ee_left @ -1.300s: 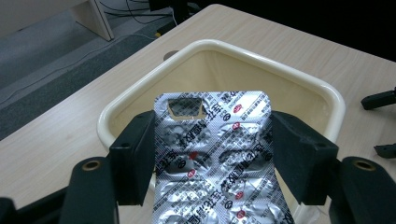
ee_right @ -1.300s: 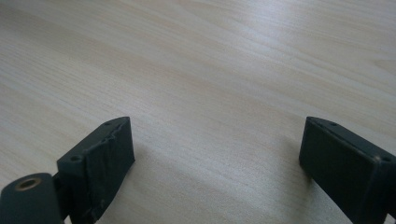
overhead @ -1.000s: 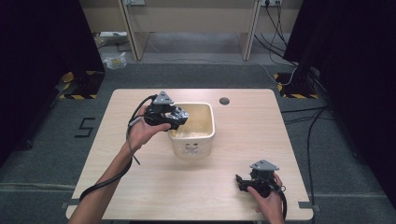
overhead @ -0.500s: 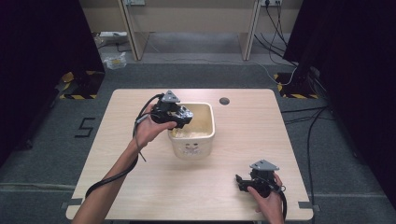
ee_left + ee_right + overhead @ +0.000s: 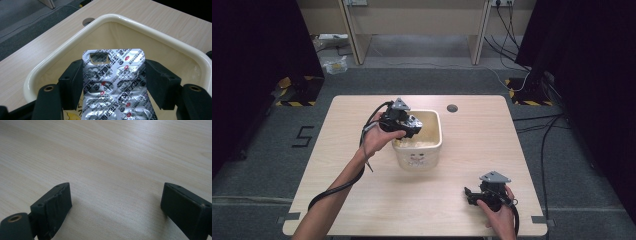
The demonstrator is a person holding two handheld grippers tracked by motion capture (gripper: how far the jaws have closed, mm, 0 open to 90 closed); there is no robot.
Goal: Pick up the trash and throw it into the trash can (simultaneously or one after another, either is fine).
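A: Which way does the silver foil blister pack (image 5: 113, 85) point?

B: Its long axis runs along my left gripper (image 5: 113, 75), the punched-hole end foremost, over the cream plastic tub (image 5: 160, 37). My jaws clamp its two long edges.

A: And the right gripper (image 5: 116, 205)?

B: Jaws parted wide, empty, low over the pale wooden table (image 5: 112, 152).

cream tub (image 5: 418, 150) walls hemming the left gripper (image 5: 414, 125), bare tabletop (image 5: 472, 145) elsewhere, right gripper (image 5: 469, 195) well apart
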